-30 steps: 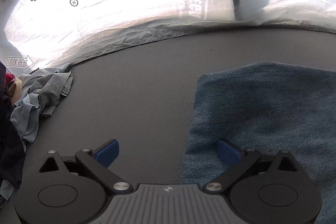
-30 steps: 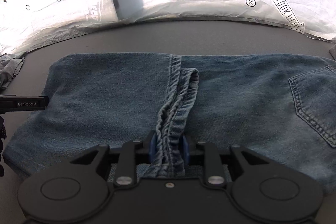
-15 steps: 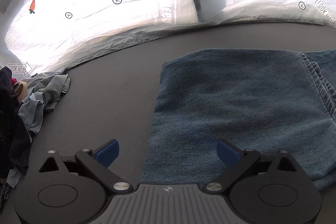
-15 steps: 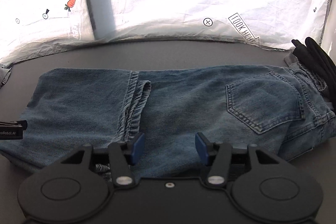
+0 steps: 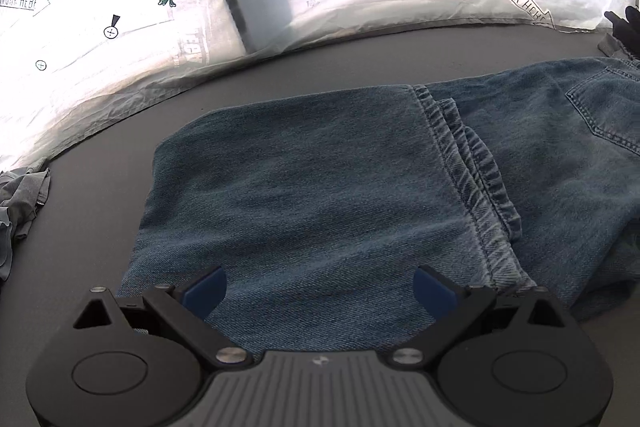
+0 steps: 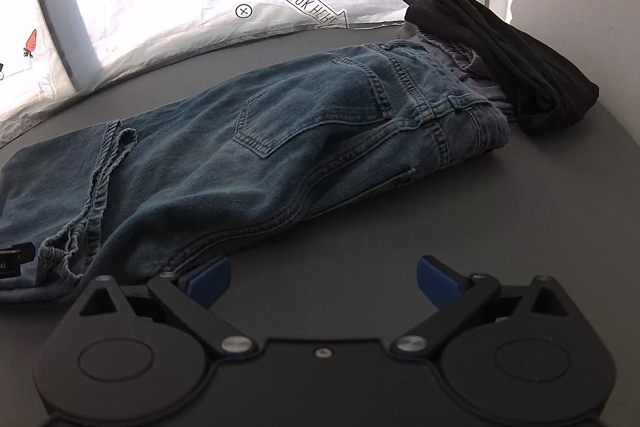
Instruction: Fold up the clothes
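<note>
Jeans fill mid-frame half folded, hems over thighs; our left gripper and right gripper gape wide and empty, so next we judge the waistband needs gripping.

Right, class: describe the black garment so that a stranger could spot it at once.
Start at the grey table and follow the folded blue denim jeans to their waistband end. Beyond it lies the rolled black fabric bundle, on a grey garment; it is the only black cloth there.
</note>
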